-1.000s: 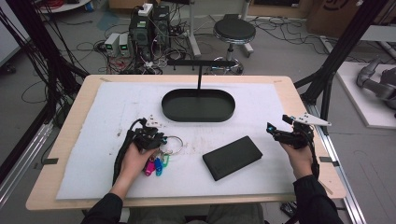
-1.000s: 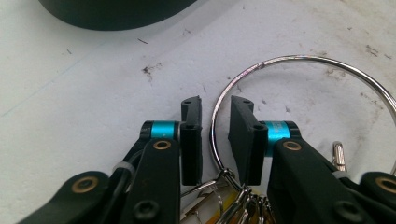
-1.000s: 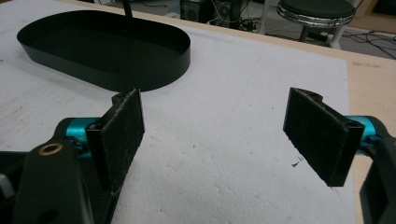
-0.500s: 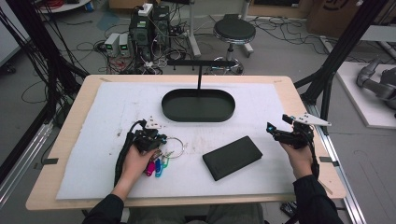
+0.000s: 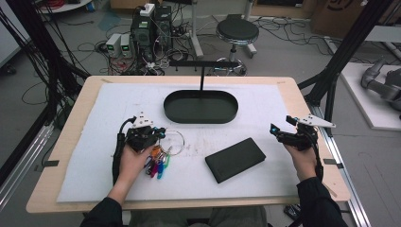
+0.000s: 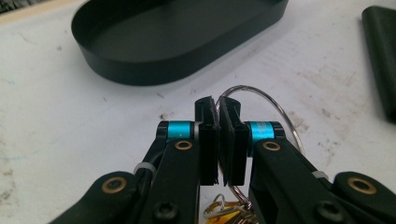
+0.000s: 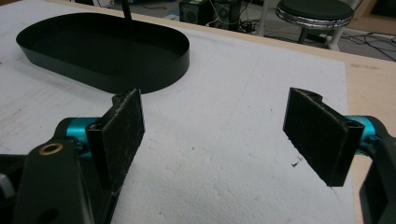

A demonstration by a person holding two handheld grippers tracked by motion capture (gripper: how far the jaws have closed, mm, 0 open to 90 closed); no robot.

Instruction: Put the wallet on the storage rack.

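The left gripper (image 5: 158,134) sits at the near left of the white mat (image 5: 118,104), its jaws pressed together on the wire of a key ring (image 5: 173,142). They have just been closing, with the ring between them. In the left gripper view the thin metal loop (image 6: 261,100) rises between the two pads (image 6: 208,135) and curves off to the right, and the pads meet on it with hardly a gap. Under the hand, on the near side of the gripper, a bunch of coloured keys (image 5: 158,163) lies on the mat: orange, blue, green and purple tags close together.

Farther off, at the middle of the table, stands a black oval tray (image 5: 201,116), with a thin black post (image 5: 202,78) at its far edge. Right of the keys and nearer than the tray lies a flat black case (image 5: 235,159), set at a slant and well apart from the ring.

At the right edge of the mat the right gripper (image 5: 279,133) is held above the surface, jaws spread wide with nothing between them. Its own view shows the two pads (image 7: 123,128) far apart over bare mat (image 7: 219,154), with the tray (image 7: 154,77) beyond to the left.
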